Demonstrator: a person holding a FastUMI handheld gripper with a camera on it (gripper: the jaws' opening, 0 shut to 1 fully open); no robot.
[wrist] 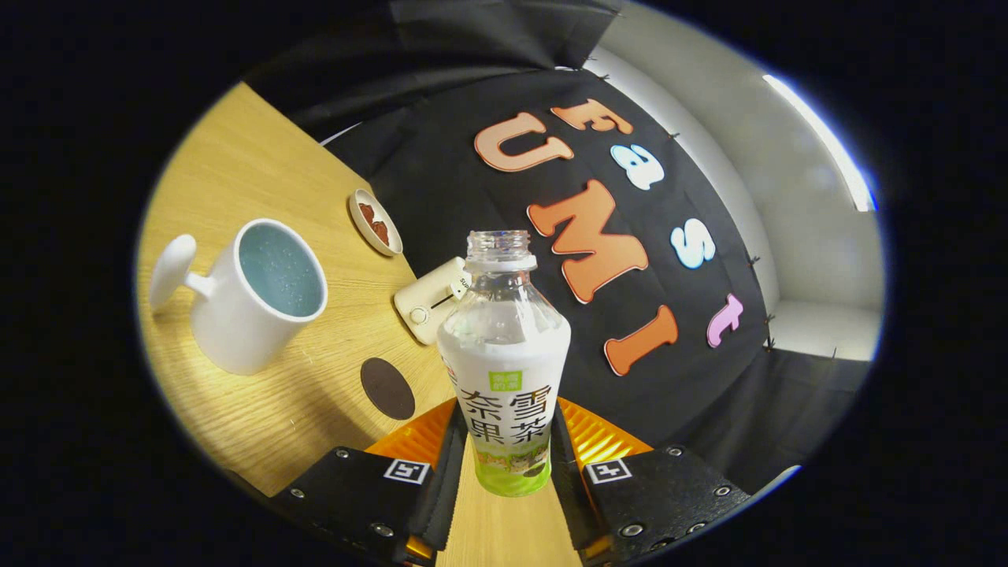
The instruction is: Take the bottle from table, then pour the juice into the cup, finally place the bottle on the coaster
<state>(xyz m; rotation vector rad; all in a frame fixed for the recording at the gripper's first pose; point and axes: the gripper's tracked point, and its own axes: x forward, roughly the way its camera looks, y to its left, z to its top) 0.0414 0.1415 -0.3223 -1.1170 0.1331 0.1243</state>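
Note:
My gripper [506, 453] is shut on the clear plastic bottle [505, 346], both black fingers pressing its labelled lower body. The bottle has no cap and its upper part looks clear. The whole scene leans, so the bottle is held off the table. A white cup [250, 295] with a pale blue inside stands on the wooden table [236, 173] to the left of the bottle, handle pointing away. A dark brown round coaster [387, 387] lies flat on the table between the cup and my left finger [441, 465].
A small white dish [376, 222] with something reddish-brown in it sits beyond the cup near the table's far edge. A cream-coloured boxy device [429, 303] lies just behind the bottle. The black cloth wall rises right behind the table.

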